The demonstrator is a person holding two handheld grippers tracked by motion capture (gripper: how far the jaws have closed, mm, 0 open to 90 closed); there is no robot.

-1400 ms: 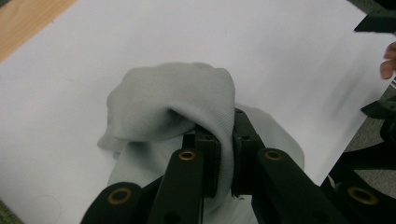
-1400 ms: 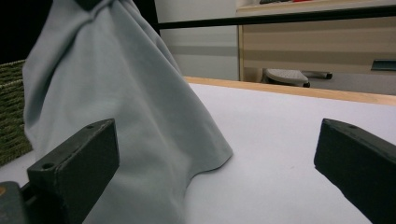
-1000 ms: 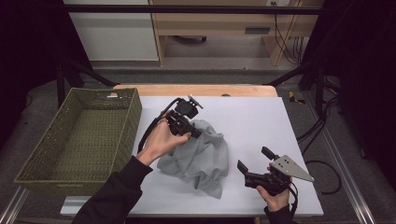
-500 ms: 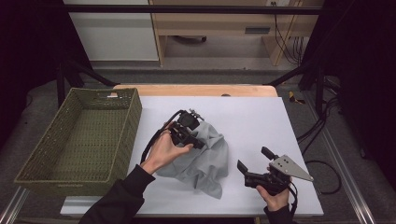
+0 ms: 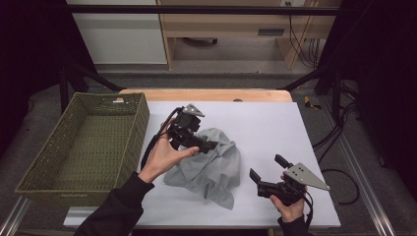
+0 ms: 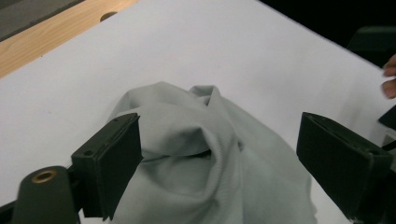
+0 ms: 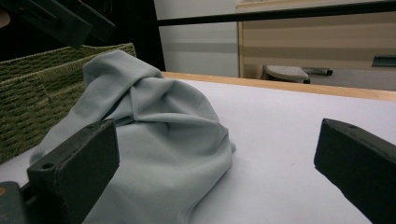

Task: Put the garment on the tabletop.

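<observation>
Left tongs [image 5: 209, 146] just opened wide, poised over the top fold of the grey cloth [image 5: 209, 167], nothing pinched between the jaws; probably a release, letting the fabric slump in a heap mid-desk [image 5: 275, 123]. Right tongs [image 5: 265, 173] gaping too, parked near the cloth's edge, likely waiting to grab. Green woven basket [image 5: 83, 147] alongside at left, handy for stowing.

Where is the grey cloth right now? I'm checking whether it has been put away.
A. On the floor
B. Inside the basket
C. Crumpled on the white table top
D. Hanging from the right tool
C: the cloth lies bunched on the table, beside the basket, under the open left tool and apart from the open right tool.
</observation>
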